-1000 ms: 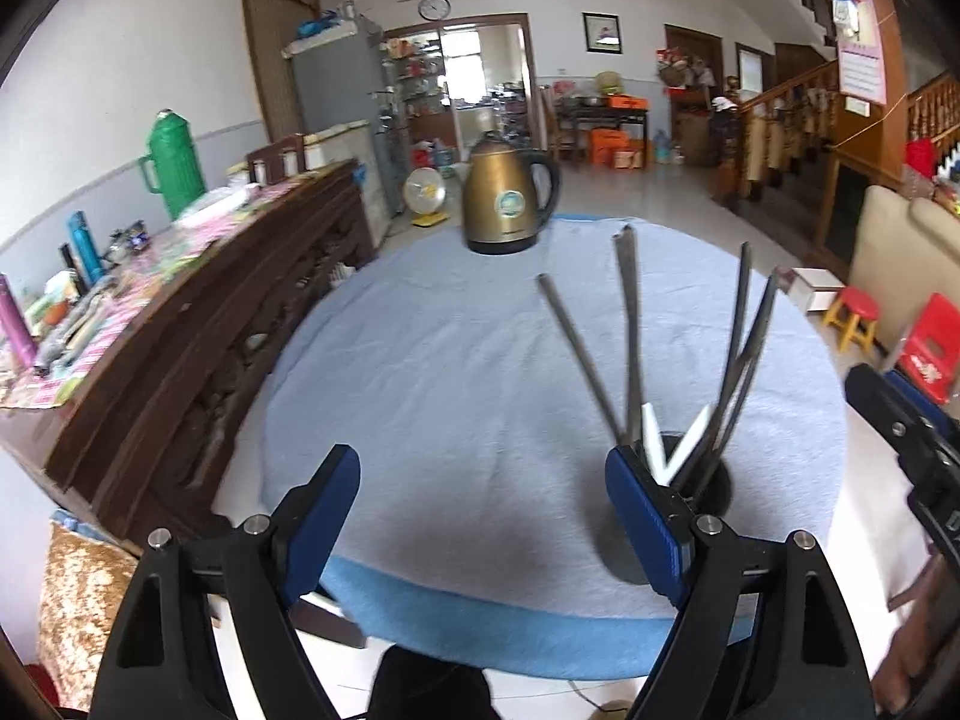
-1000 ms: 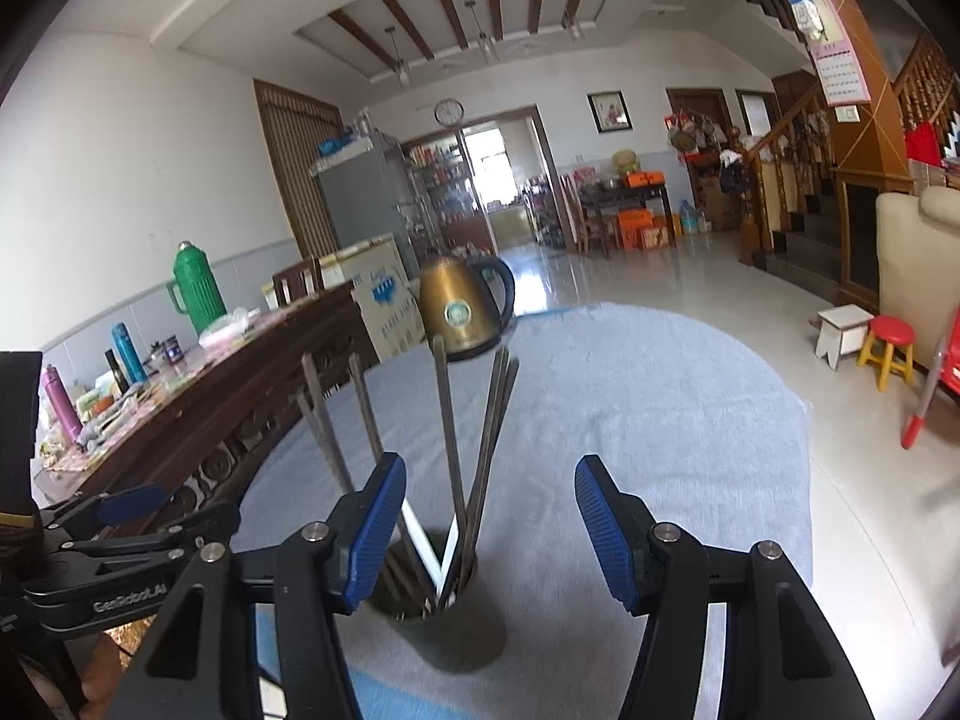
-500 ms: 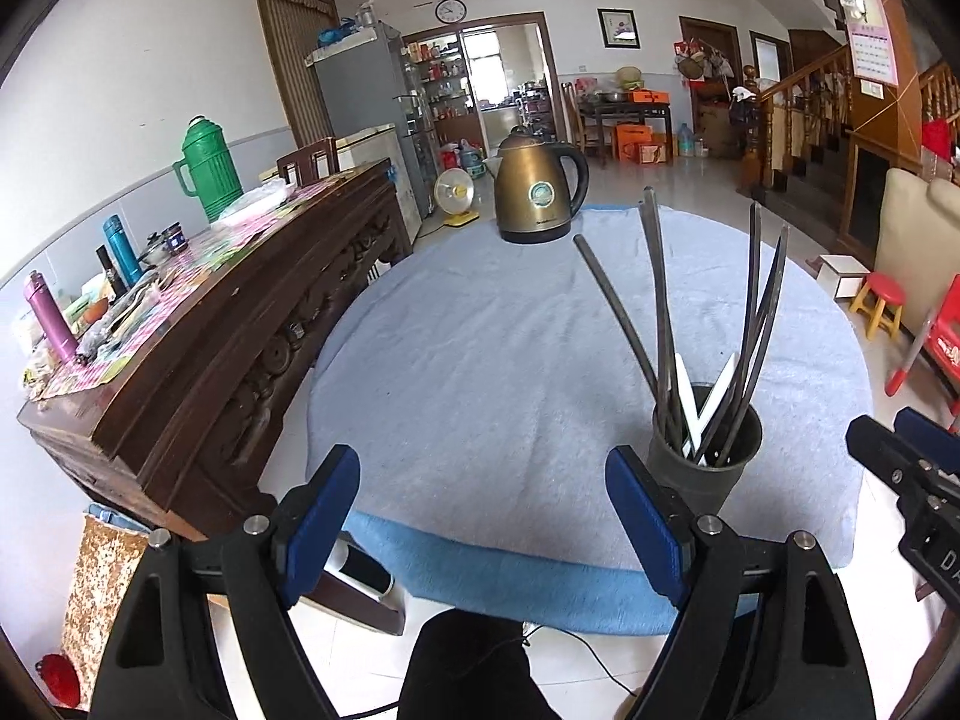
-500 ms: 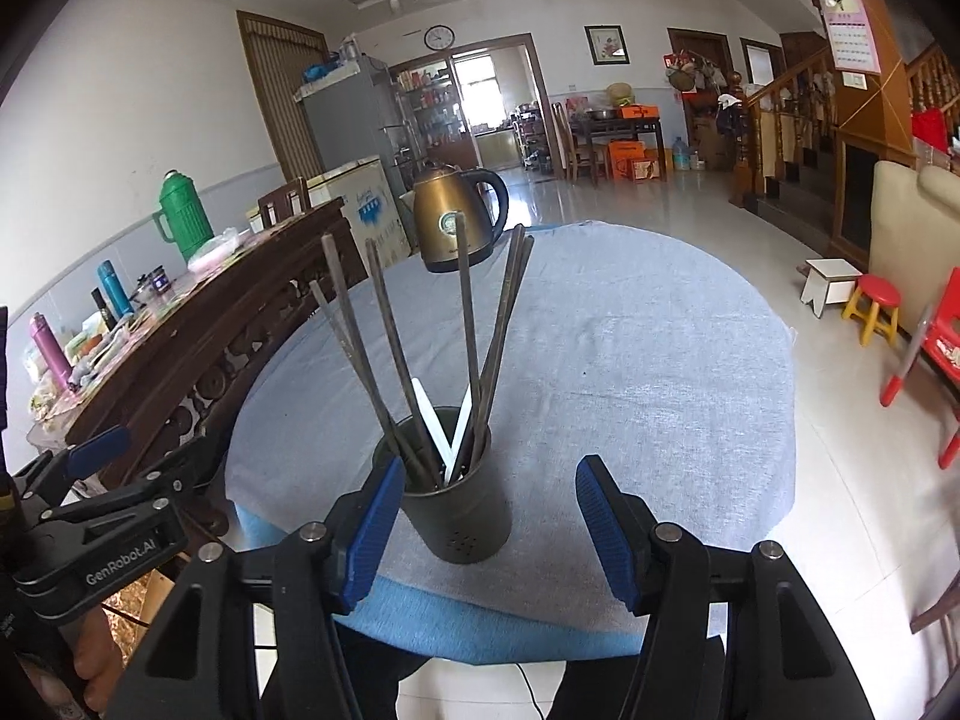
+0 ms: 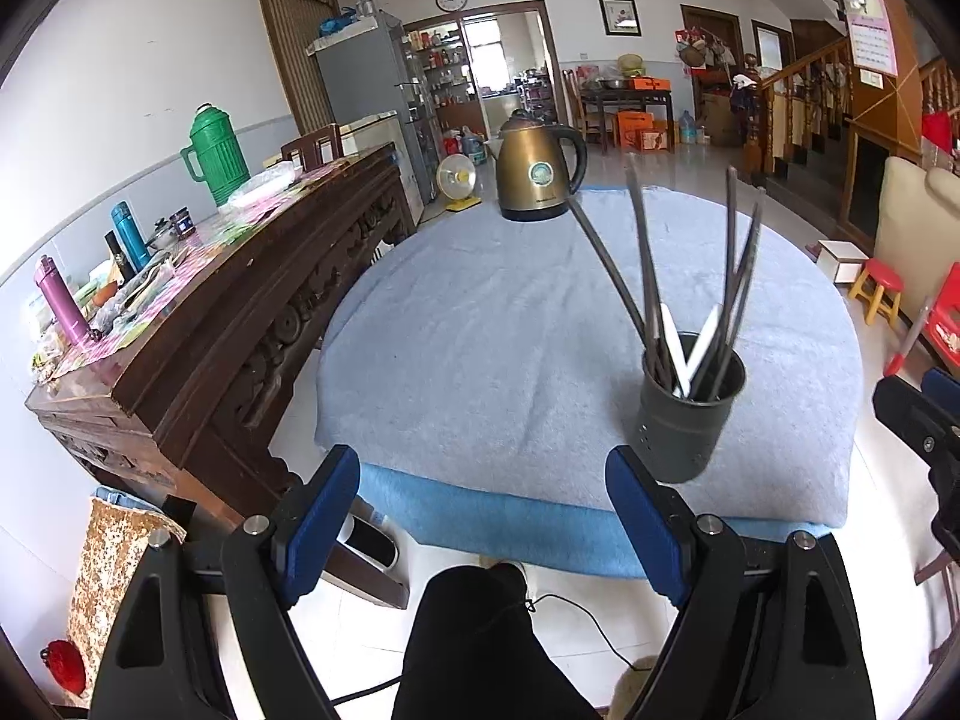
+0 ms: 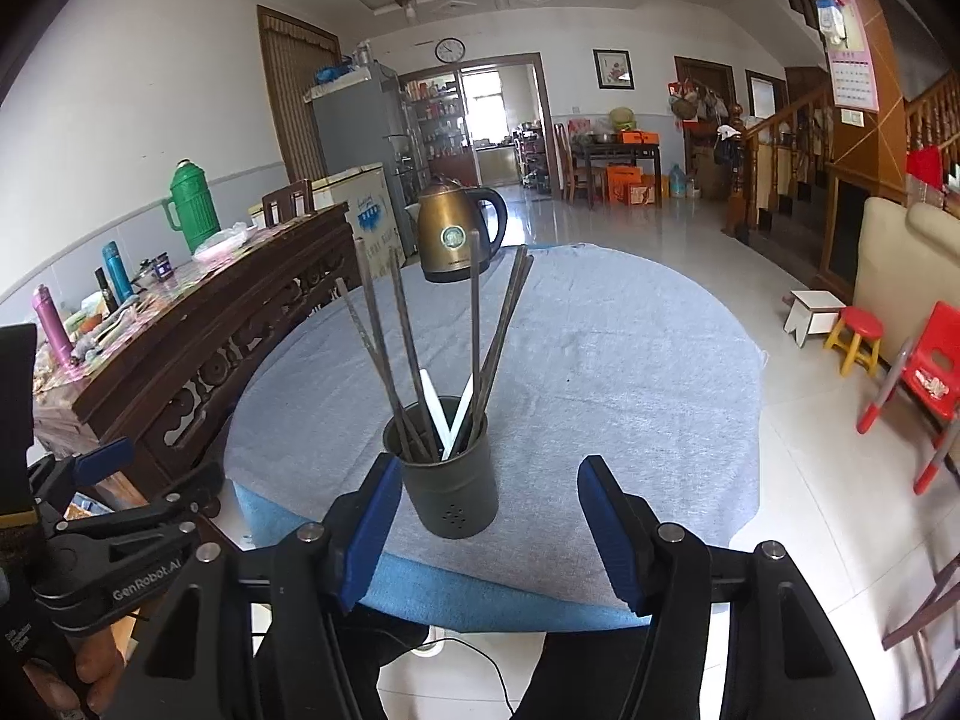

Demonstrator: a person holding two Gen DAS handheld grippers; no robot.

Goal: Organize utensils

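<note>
Your left gripper and right gripper both gape, gripping nothing — the cup of chopsticks stands near the counter's front edge. Its contents below the rim are hidden; only the right view shows your hand.

The round table lies mostly bare under its blue-grey cloth, so there is open room across the middle and left. Near the front edge the dark utensil holder stands upright, its chopsticks fanning high. A bronze kettle blocks the far edge. The carved sideboard crowds the left side.
</note>
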